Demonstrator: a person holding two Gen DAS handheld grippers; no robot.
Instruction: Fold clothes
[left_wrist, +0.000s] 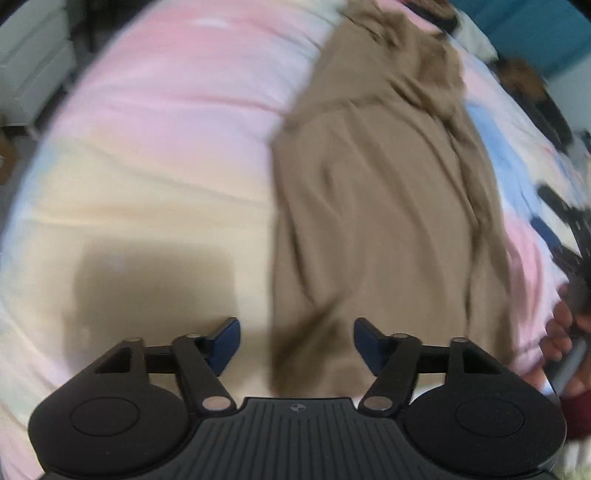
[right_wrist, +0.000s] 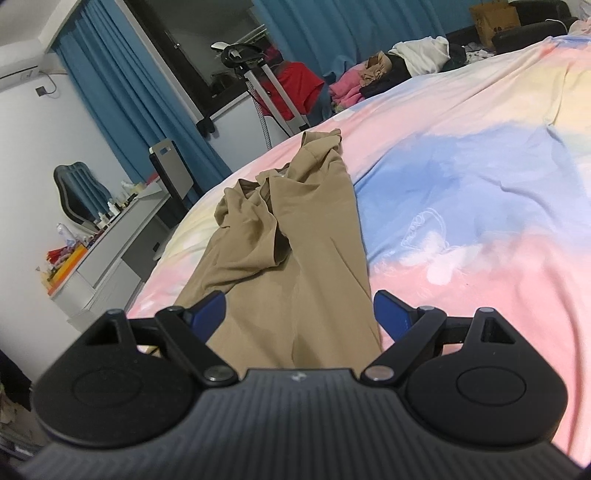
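Note:
A tan garment (left_wrist: 373, 206) lies stretched lengthwise on a pastel bedspread (left_wrist: 155, 122), its far end bunched up. My left gripper (left_wrist: 295, 341) is open and empty, hovering over the garment's near left edge. In the right wrist view the same tan garment (right_wrist: 291, 236) runs away from me over the bedspread (right_wrist: 480, 184), crumpled at its far end. My right gripper (right_wrist: 299, 314) is open and empty, with the garment's near end between its blue fingertips (right_wrist: 210, 308). The left wrist view is blurred.
A hand on the other gripper (left_wrist: 565, 325) shows at the right edge of the left wrist view. A pile of clothes (right_wrist: 391, 74) lies at the bed's far side. A grey dresser (right_wrist: 110, 251) with small items stands left of the bed, by blue curtains (right_wrist: 122, 92).

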